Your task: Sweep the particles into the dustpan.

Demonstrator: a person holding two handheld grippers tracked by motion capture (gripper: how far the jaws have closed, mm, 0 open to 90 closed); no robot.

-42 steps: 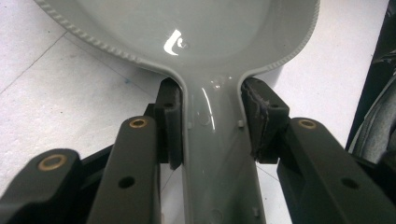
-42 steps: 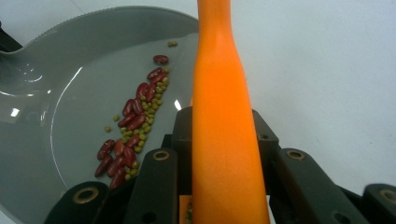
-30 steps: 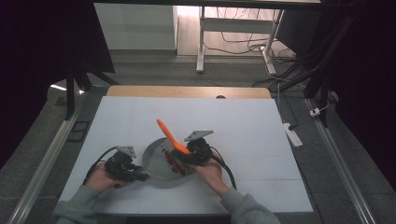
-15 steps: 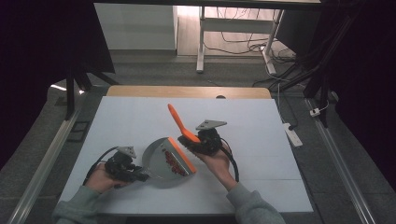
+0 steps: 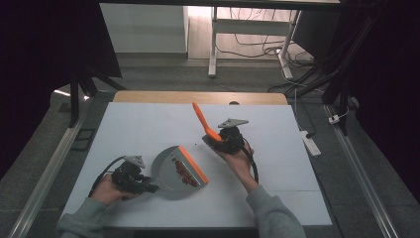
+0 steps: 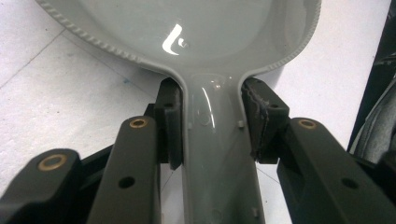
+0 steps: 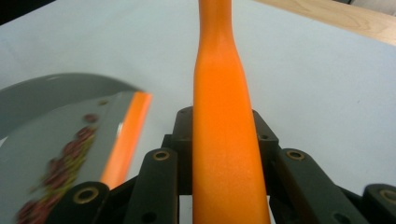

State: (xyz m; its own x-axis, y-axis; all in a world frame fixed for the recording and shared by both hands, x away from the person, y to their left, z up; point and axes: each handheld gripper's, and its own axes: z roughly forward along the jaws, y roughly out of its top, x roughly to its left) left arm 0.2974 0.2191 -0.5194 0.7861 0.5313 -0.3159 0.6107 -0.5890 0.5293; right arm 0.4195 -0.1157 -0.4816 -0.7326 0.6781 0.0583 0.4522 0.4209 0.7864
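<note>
Dustpan [image 5: 176, 168], grey, orange lip, debris inside: we grasp its handle in the left tool [image 5: 148, 186], steadying it on the desk [image 5: 277, 163]. Orange brush [image 5: 204, 121]: clenched in the right tool [image 5: 214, 141], at two o'clock, clear of the pan.

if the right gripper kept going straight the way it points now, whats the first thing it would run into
Probably nothing close. The right gripper, shut on the orange brush handle, points up the white table toward its wooden far edge. The grey dustpan lies off to one side, out of that line, though depth is hard to judge.
</note>
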